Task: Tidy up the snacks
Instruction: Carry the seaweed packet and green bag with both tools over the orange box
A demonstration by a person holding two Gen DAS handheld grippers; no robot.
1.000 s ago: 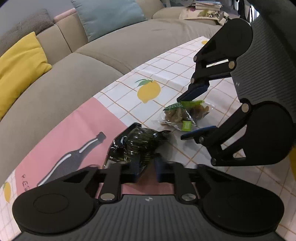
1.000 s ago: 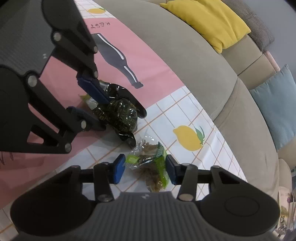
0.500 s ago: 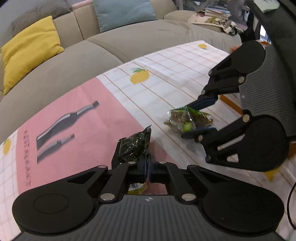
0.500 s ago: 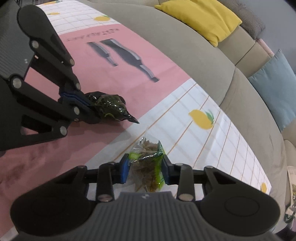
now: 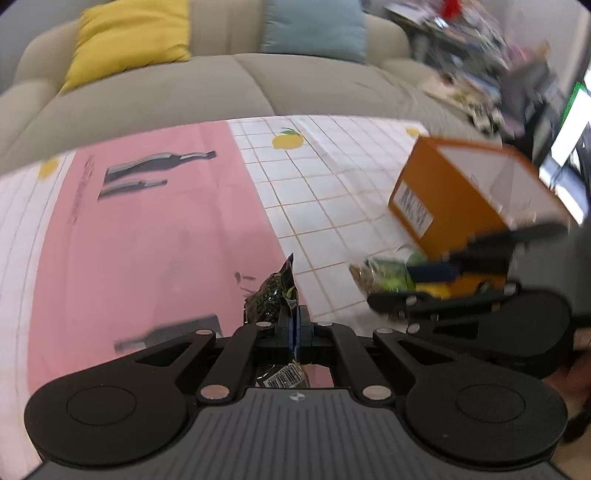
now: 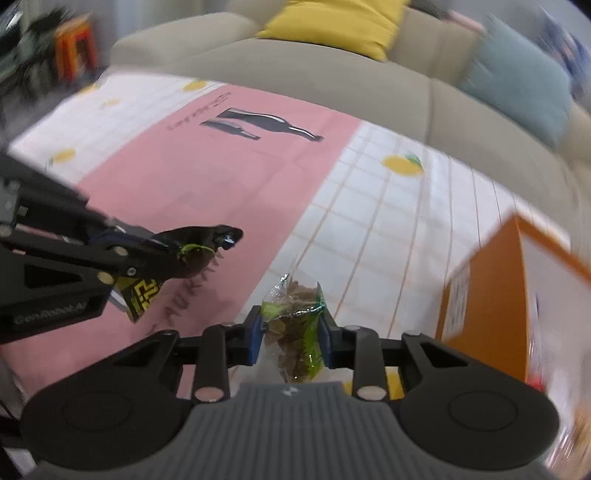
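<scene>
My left gripper (image 5: 294, 328) is shut on a dark green snack packet (image 5: 269, 301) and holds it above the tablecloth. It also shows in the right wrist view (image 6: 192, 251), hanging from the left gripper (image 6: 155, 247). My right gripper (image 6: 290, 332) is shut on a clear packet with green print (image 6: 295, 325) and holds it in the air. In the left wrist view the right gripper (image 5: 428, 280) and its packet (image 5: 384, 277) are at the right, just in front of an open orange box (image 5: 461, 199).
The orange box (image 6: 491, 295) stands on the pink and white lemon-print tablecloth (image 5: 166, 229). A beige sofa (image 5: 229, 88) with a yellow cushion (image 5: 129, 40) and a blue cushion (image 5: 314, 29) runs along the table's far side. Clutter lies at the far right (image 5: 480, 85).
Both grippers have lifted their packets off the tablecloth and swung right. The orange box has come into view. The frames are blurred by motion.
</scene>
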